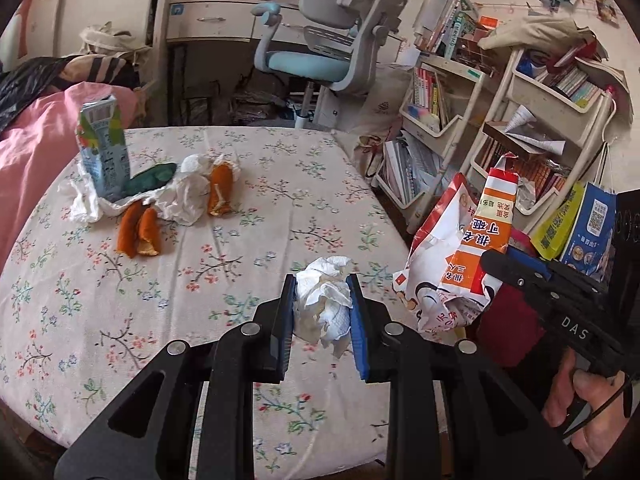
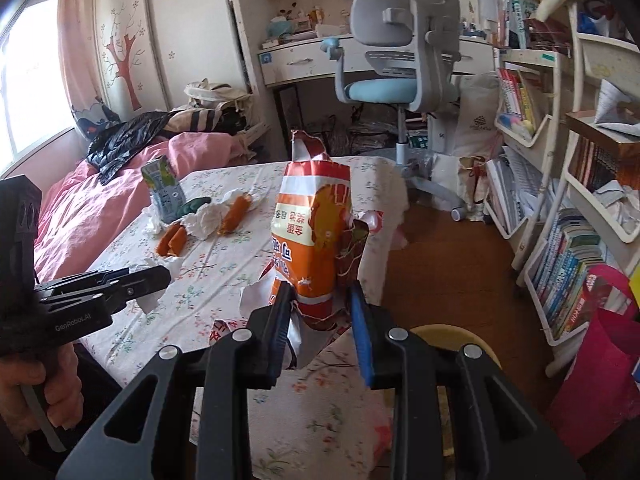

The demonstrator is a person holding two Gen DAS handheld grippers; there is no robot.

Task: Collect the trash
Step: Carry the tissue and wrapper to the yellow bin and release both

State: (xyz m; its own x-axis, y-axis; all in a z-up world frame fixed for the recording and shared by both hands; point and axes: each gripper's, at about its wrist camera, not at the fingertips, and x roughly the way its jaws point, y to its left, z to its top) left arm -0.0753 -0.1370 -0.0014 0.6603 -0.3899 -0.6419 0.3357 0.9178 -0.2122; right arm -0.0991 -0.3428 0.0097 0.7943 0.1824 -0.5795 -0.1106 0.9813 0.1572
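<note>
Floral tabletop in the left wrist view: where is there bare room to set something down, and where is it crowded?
The floral tabletop is bare along its near-left, below the orange peels, and across the far right, beyond the peel at. The far-left corner is crowded: carton, crumpled tissues, peels.

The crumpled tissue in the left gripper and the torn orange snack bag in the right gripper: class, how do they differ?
The crumpled tissue is plain white; the torn snack bag is orange, red and white with print. The tissue is a small soft wad; the bag is taller, stands upright and is ripped open at the top. Shared: each is clamped between gripper pads, above the floral tablecloth.
</note>
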